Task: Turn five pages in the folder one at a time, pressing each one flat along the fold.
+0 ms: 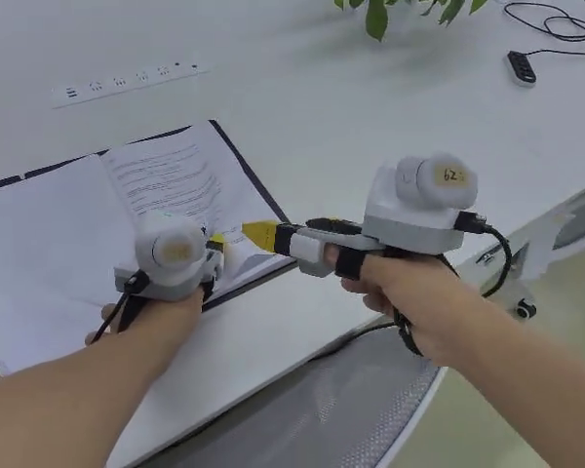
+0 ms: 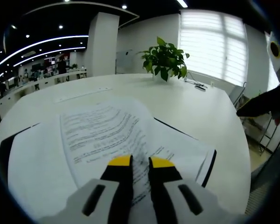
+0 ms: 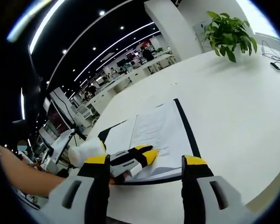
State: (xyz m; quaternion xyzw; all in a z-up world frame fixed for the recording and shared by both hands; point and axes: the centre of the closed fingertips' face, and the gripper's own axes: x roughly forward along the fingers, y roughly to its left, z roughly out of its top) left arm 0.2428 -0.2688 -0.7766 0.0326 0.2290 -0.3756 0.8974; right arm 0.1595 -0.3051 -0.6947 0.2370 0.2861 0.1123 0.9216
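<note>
The folder point(image 1: 236, 161) lies open on the white table, dark cover under white pages, its printed right-hand page point(image 1: 171, 175) flat. My left gripper point(image 1: 214, 248) sits low over that page's near right corner. In the left gripper view its yellow-tipped jaws point(image 2: 140, 163) stand almost together above the printed page point(image 2: 102, 130), with nothing seen gripped. My right gripper point(image 1: 261, 234) points leftward at the left one from just past the folder's right edge. In the right gripper view its jaws point(image 3: 145, 159) are wide apart, framing the left gripper point(image 3: 130, 158) and the folder point(image 3: 189, 133).
A white power strip point(image 1: 127, 80) lies beyond the folder. A potted plant point(image 1: 390, 12) and a black cable with an adapter point(image 1: 522, 66) are at the far right. The table edge and a grey mesh chair point(image 1: 322, 409) are close below my hands.
</note>
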